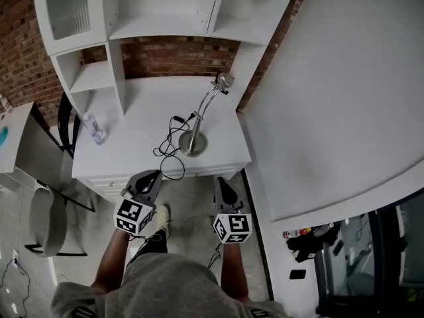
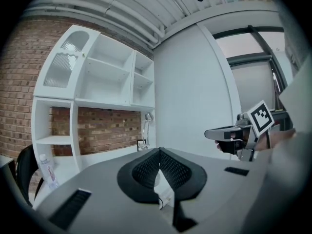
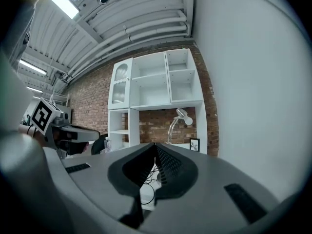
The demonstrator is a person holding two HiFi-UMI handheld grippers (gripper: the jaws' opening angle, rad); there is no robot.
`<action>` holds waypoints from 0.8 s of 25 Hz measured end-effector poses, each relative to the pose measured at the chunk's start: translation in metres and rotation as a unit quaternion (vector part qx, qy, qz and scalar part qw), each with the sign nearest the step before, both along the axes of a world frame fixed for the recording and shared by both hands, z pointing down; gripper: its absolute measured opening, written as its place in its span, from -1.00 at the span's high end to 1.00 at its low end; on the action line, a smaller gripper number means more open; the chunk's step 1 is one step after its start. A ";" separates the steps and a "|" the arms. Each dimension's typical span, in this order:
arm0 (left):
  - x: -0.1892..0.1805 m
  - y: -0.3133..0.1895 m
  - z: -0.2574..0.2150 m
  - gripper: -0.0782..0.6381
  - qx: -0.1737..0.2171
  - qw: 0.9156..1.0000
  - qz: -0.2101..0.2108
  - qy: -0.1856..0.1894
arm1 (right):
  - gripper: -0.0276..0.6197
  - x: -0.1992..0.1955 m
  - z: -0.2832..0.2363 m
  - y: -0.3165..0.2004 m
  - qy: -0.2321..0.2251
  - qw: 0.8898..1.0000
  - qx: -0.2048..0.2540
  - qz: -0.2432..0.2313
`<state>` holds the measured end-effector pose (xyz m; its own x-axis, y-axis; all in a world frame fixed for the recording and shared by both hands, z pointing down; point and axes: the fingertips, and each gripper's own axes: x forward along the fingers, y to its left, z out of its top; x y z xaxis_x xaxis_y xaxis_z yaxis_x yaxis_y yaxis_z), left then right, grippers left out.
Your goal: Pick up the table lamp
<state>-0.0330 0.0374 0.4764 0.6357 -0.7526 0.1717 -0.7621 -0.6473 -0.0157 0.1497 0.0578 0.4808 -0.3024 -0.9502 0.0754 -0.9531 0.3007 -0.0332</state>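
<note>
**Head view.** I hold the left gripper [image 1: 151, 175] and the right gripper [image 1: 220, 183] just short of the front edge of the white desk [image 1: 142, 101], and neither touches anything.

**Gripper views.** The 2 jaws of each gripper are pressed together with nothing between them.

**Lamp.** The lamp [image 1: 193, 142] stands upright on its round base near the desk's right front corner, its bent neck rising toward the back. Its black cord [image 1: 169, 152] lies in loose loops left of the base, with 1 loop hanging over the front edge.

**Risks, as I judge them.**
- Clenched jaws would shove the base instead of taking it.
- A grip high on the thin neck could let the base swing.
- The trailing cord may snag and tug the lamp on lifting.

The bottle [image 1: 95, 128] stands well apart.
</note>
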 end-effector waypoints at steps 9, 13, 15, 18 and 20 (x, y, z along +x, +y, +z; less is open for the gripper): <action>-0.004 -0.090 0.001 0.77 -0.015 1.000 0.017 0.005 | 0.84 -0.004 -0.003 -0.083 -0.001 1.000 -0.009 0.021; -0.008 -0.125 0.005 0.77 -0.020 1.000 0.022 0.002 | 0.84 -0.008 0.005 -0.115 -0.001 1.000 -0.016 0.024; -0.012 -0.141 0.009 0.77 -0.029 0.999 0.023 0.000 | 0.84 -0.011 0.009 -0.131 0.000 0.999 -0.021 0.026; -0.015 -0.159 0.019 0.77 -0.044 0.999 0.028 -0.009 | 0.84 -0.014 0.016 -0.153 -0.001 0.999 -0.027 0.025; -0.017 -0.171 0.025 0.77 -0.048 0.998 0.030 -0.011 | 0.84 -0.016 0.022 -0.167 -0.001 0.999 -0.032 0.025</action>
<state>-0.0499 -0.1339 0.5012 0.6745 -0.6926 0.2555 -0.7219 -0.6912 0.0322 0.1334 -0.1093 0.5027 -0.2545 -0.9575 0.1359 -0.9669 0.2497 -0.0518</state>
